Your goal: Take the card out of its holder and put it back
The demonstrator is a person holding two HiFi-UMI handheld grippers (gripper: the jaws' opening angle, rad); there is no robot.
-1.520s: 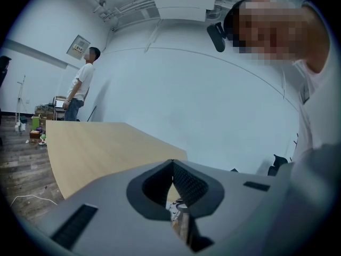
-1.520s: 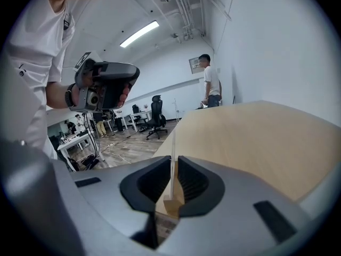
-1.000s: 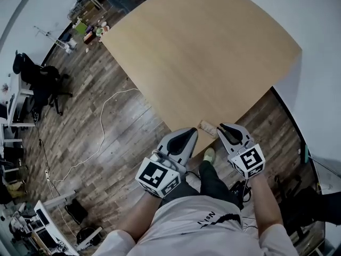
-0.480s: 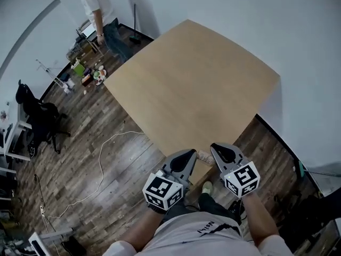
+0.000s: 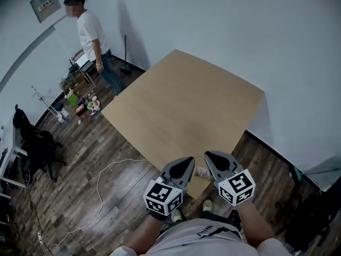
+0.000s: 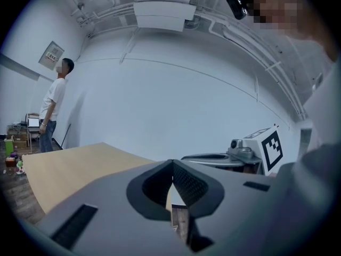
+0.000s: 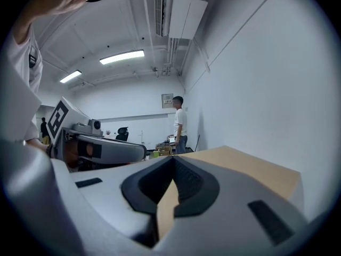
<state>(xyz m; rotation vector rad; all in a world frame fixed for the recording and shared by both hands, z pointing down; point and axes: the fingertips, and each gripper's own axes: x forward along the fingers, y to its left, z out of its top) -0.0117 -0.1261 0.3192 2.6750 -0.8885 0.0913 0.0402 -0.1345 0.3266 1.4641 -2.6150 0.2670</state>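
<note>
A small pale object (image 5: 202,172), too small to identify, lies on the near corner of the wooden table (image 5: 181,105). It sits between my two grippers. In the head view my left gripper (image 5: 187,161) hovers just left of it and my right gripper (image 5: 209,157) just right of it, both above the table's edge. Each is shut with its tips touching and nothing between them. The left gripper view shows its jaws (image 6: 172,165) closed over the table edge, with the other gripper's marker cube (image 6: 270,146) to the right. My right gripper (image 7: 172,162) looks along the tabletop (image 7: 250,169).
A person (image 5: 88,31) stands near the far wall, beside clutter on the floor (image 5: 80,103). A white cable (image 5: 101,191) runs over the wood floor at the left, and a black chair (image 5: 32,143) stands farther left. White walls border the table's far side.
The head view has lifted, bringing the wall and the standing person into sight. Both grippers now sit lower in the frame and closer together, still shut.
</note>
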